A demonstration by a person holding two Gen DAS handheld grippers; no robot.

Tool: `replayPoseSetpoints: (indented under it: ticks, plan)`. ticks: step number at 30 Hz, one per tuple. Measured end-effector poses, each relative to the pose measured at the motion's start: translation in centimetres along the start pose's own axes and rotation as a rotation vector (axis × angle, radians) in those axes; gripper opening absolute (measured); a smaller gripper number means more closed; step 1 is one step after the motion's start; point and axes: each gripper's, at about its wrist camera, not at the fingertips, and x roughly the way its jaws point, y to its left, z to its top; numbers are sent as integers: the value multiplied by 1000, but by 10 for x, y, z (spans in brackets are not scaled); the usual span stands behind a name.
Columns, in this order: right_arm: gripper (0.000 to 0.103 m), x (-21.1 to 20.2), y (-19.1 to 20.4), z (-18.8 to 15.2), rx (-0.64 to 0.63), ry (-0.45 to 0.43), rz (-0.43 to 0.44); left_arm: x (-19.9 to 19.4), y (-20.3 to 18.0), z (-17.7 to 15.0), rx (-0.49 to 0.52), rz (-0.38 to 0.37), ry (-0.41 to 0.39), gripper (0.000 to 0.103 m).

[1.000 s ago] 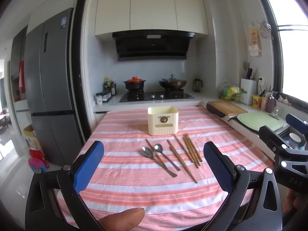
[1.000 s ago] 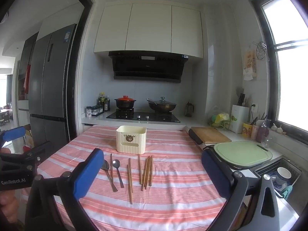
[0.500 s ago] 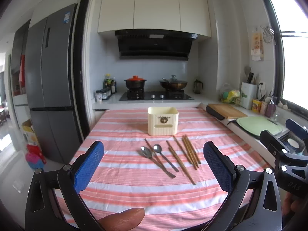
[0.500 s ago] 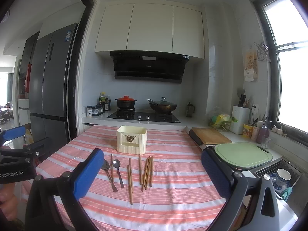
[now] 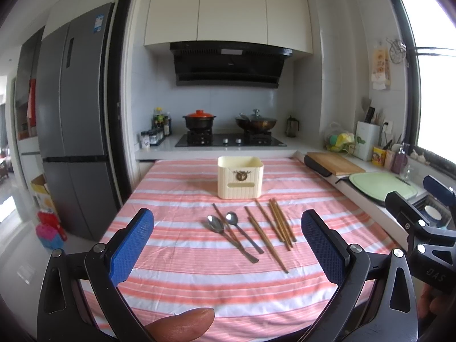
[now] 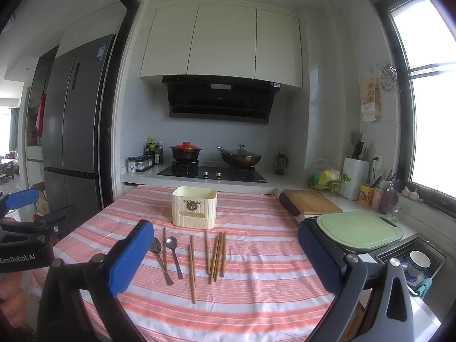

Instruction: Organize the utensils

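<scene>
- Left view: my left gripper (image 5: 228,245) is spread wide and holds nothing. Two spoons (image 5: 228,228) and chopsticks (image 5: 273,228) lie mid-frame on the striped tablecloth (image 5: 199,285), the cream holder (image 5: 240,181) just above them.
- Right view: my right gripper (image 6: 225,259) gapes wide, empty too. Spoons (image 6: 165,253) sit left of centre, chopsticks (image 6: 213,253) beside them, holder (image 6: 194,210) above.

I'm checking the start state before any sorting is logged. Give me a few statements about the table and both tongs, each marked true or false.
1. Two spoons lie on the striped tablecloth. True.
2. The chopsticks already stand inside the cream holder. False: they lie flat on the cloth in front of it.
3. The left tongs are shut on a spoon. False: they are open and hold nothing.
4. The right tongs are open and hold nothing. True.
5. The holder lies tipped on its side. False: it stands upright.
</scene>
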Motion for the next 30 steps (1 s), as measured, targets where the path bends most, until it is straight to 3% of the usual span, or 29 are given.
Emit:
replayPoseSetpoints:
  ticks: [30]
  plan:
    - [103,1,-1,-6,12,-9,-11,2,-2,-4,1,-5,1,103]
